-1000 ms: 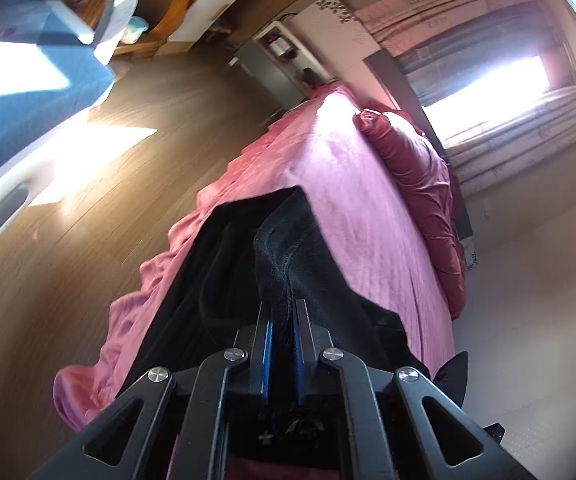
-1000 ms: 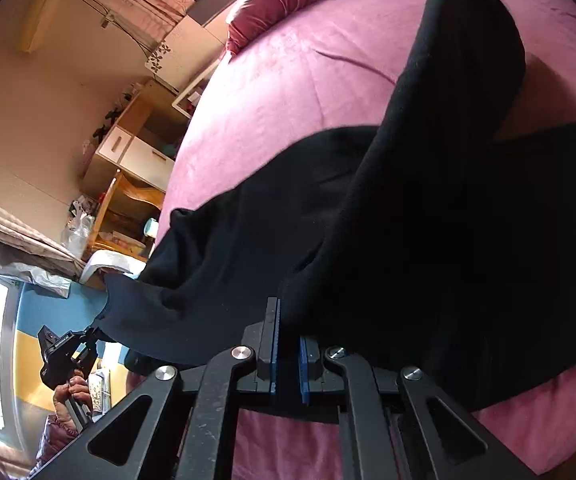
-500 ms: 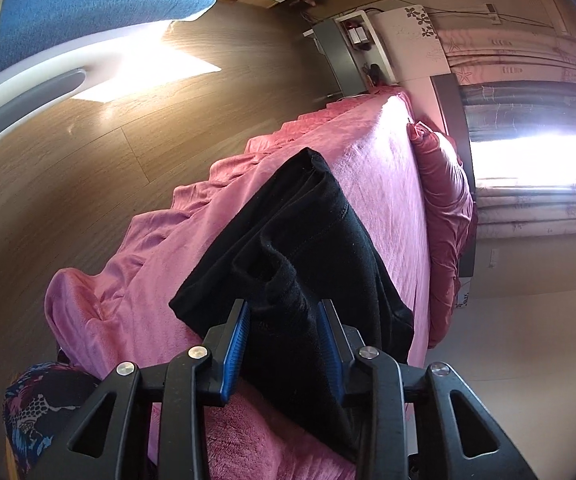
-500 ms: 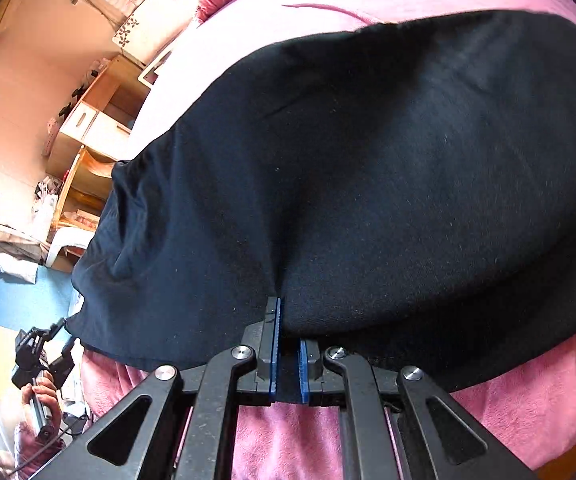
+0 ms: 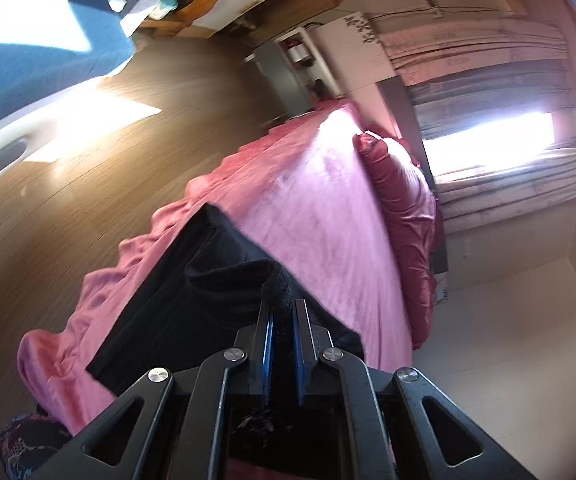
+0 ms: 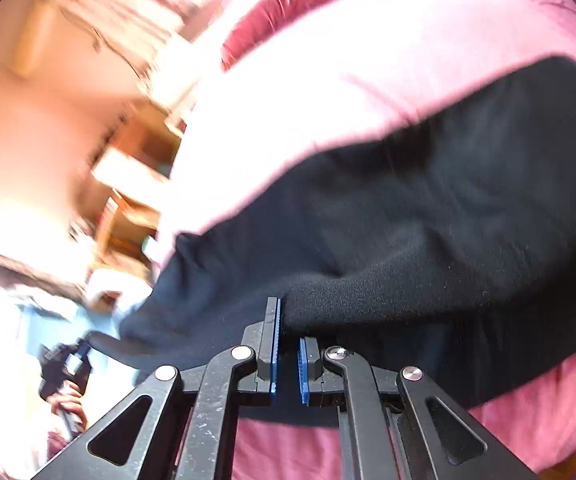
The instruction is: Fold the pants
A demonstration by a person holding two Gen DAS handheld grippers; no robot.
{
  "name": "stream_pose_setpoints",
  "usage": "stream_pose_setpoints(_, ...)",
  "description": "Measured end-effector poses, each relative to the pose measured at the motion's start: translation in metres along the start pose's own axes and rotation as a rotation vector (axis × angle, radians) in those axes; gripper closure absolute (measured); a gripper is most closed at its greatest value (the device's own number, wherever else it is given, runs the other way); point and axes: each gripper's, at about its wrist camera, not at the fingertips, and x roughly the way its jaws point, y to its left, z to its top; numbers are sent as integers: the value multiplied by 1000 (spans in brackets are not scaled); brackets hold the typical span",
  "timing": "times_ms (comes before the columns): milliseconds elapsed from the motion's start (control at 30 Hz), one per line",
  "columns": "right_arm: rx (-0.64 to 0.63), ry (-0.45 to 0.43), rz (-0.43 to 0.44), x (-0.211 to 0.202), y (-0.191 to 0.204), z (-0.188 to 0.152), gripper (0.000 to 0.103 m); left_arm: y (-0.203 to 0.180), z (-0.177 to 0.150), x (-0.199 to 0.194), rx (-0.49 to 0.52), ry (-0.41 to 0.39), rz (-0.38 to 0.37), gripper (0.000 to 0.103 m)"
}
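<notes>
The black pants [image 5: 203, 292] lie folded on the pink bed cover [image 5: 320, 208] near its foot end. My left gripper [image 5: 283, 312] is shut on a raised fold of the pants. In the right wrist view the pants [image 6: 428, 220] spread across the cover [image 6: 348, 92]. My right gripper [image 6: 288, 344] is shut on the near edge of the pants, and the cloth covers the right fingertip. The left gripper [image 6: 63, 364] and the hand holding it show blurred at the far left.
A dark pink pillow [image 5: 404, 208] lies at the head of the bed under a bright window [image 5: 488, 140]. Wooden floor [image 5: 87, 184], a blue sofa [image 5: 27, 68], wooden shelves [image 6: 135, 184] and a grey cabinet [image 5: 283, 80] stand beside the bed.
Half a second ago my left gripper was open around the pants; now it is shut on a fold. My right gripper kept its grip and both views have swung.
</notes>
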Motion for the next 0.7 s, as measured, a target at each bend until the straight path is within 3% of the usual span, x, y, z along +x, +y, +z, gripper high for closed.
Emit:
stream_pose_setpoints(67, -18, -38, 18, -4, 7, 2, 95, -15, 10, -3, 46, -36, -28, 95)
stream_pose_setpoints(133, -68, 8, -32, 7, 9, -7, 95, -18, 9, 2, 79, -24, 0, 95)
stream_pose_setpoints(367, -13, 158, -122, 38, -32, -50, 95, 47, -26, 12, 22, 94, 167, 95)
stream_pose_setpoints(533, -27, 172, -144, 45, -30, -49, 95, 74, -36, 7, -15, 115, 205, 95)
stream_pose_setpoints(700, -64, 149, -139, 37, -16, -50, 95, 72, -38, 1, -13, 115, 191, 95)
